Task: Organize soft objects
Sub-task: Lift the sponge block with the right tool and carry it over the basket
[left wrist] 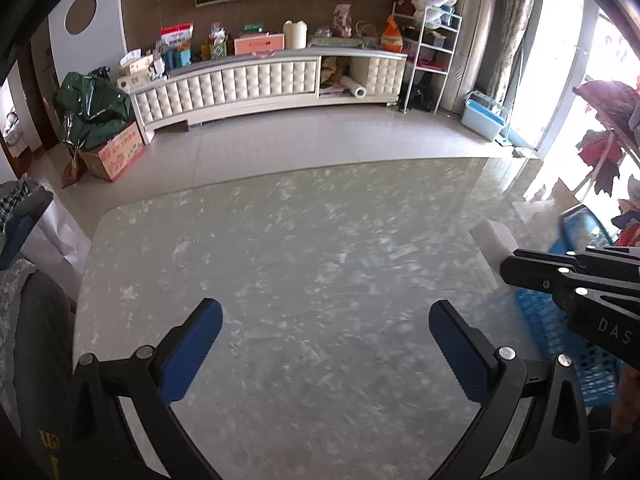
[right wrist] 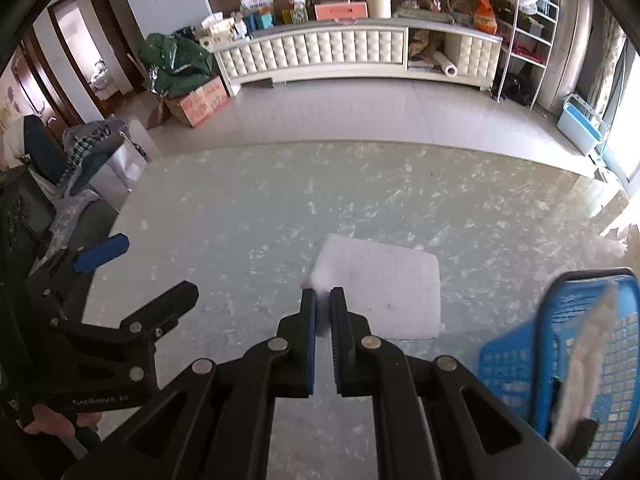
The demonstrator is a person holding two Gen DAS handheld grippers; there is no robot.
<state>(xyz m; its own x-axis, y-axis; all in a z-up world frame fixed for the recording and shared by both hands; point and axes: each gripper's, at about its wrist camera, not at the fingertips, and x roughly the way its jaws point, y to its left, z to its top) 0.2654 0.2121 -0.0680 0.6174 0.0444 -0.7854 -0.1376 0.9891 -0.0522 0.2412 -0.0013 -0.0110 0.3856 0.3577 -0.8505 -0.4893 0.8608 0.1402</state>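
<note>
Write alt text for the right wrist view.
The right tool, shut, holds a white foam pad by its near edge above a marbled table. A blue basket sits at right; the open left tool is at left.

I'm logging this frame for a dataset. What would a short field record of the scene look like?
surface: glossy marbled table
soft item: white sponge block, lying flat on the table
container: blue basket at the right, something pale and fluffy in it
left tool: open, empty
right tool: shut, in front of the sponge's near edge; grip unclear
</note>
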